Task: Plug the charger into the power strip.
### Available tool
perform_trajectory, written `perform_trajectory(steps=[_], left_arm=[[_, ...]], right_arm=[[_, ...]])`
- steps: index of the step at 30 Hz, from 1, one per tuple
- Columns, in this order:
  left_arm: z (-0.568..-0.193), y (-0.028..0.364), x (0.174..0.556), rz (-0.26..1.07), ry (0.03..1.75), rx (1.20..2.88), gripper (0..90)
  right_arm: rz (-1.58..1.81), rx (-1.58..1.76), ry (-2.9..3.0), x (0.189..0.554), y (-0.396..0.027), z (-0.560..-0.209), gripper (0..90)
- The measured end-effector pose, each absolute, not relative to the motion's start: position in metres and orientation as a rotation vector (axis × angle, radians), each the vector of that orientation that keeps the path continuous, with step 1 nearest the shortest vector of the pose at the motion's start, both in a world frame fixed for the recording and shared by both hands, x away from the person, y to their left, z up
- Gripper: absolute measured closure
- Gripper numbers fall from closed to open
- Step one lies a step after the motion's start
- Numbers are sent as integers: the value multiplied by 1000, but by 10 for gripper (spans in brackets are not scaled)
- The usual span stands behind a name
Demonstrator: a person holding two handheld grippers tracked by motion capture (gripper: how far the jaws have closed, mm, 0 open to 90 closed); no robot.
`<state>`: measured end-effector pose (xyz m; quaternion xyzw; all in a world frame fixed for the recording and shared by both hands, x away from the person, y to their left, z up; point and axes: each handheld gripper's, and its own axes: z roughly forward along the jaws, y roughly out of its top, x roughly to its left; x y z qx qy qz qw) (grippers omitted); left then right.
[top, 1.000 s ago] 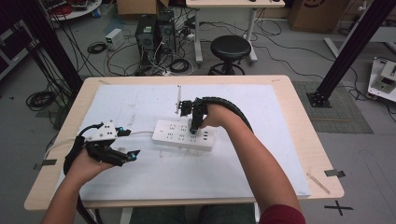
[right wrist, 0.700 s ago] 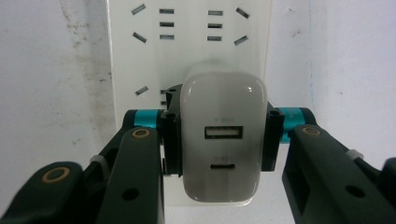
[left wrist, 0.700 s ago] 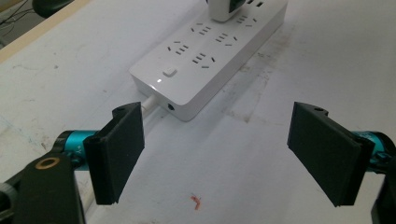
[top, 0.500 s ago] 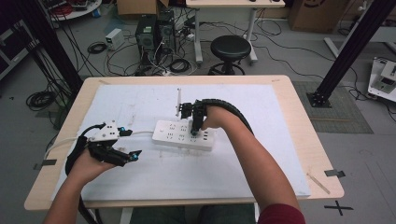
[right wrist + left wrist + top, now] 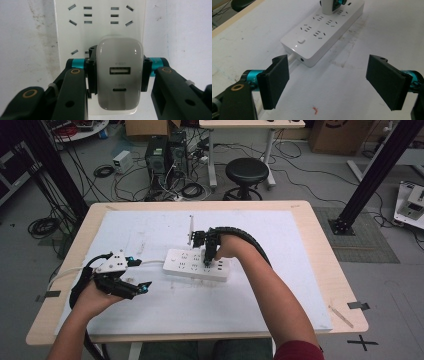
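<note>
Charger over strip, R side.
R gripper (image 5: pixel 119 75) pinches charger (image 5: pixel 119 75) directly above power strip (image 5: pixel 100 30), strip's long axis running away; L gripper (image 5: pixel 332 82) spread, idle.

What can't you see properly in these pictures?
- Charger prongs: right gripper view, hidden by the charger's own body above the power strip.
- Port labels: right gripper view, too blurred.
- Strip's far end: left gripper view, cut off by the top edge.
</note>
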<state>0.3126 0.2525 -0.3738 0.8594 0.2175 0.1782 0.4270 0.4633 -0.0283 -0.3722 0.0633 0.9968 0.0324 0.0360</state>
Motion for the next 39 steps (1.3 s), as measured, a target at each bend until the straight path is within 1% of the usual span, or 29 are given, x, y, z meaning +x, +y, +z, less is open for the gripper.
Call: perform_trajectory(steps=[6, 7, 8, 10, 11, 15, 19, 20, 21, 25, 26, 28, 30, 33, 34, 36, 39], left_arm=[[-374, 253, 314, 439, 549, 2144, 188], [-373, 254, 315, 440, 547, 2146, 188], [-373, 254, 315, 441, 547, 2145, 188], [-373, 255, 316, 436, 545, 2150, 188], [-373, 255, 316, 435, 547, 2148, 188], [-372, 256, 319, 440, 554, 2144, 188], [-370, 257, 321, 442, 559, 2131, 188], [-370, 257, 322, 442, 560, 2126, 188], [-369, 257, 322, 439, 560, 2122, 188], [-366, 257, 325, 445, 548, 2107, 188], [-366, 257, 325, 451, 550, 2104, 188], [-365, 257, 326, 451, 551, 2096, 188], [-363, 257, 327, 454, 545, 2100, 188], [-361, 257, 327, 452, 538, 2084, 188], [-361, 258, 328, 455, 534, 2079, 188], [-360, 259, 328, 445, 527, 2063, 188], [-361, 260, 328, 446, 525, 2045, 188]], right_arm=[[131, 220, 3069, 464, -31, -371, 624], [175, 262, 3083, 465, -35, -370, 496], [175, 262, 3083, 465, -35, -370, 496], [330, 334, 3071, 466, -46, -360, 439], [330, 334, 3071, 466, -46, -360, 439], [495, 408, 3051, 464, -63, -349, 382], [740, 472, 2993, 452, -87, -338, 318], [740, 472, 2993, 452, -87, -338, 318], [823, 488, 2975, 446, -96, -335, 284], [919, 530, 2935, 436, -111, -336, 268], [979, 556, 2902, 430, -122, -339, 248], [1017, 584, 2882, 426, -127, -340, 243], [1126, 647, 2827, 417, -143, -344, 212], [1162, 654, 2806, 414, -147, -345, 212], [1231, 676, 2765, 407, -156, -345, 211], [1264, 685, 2742, 404, -160, -345, 211], [1389, 689, 2639, 390, -174, -344, 194]])
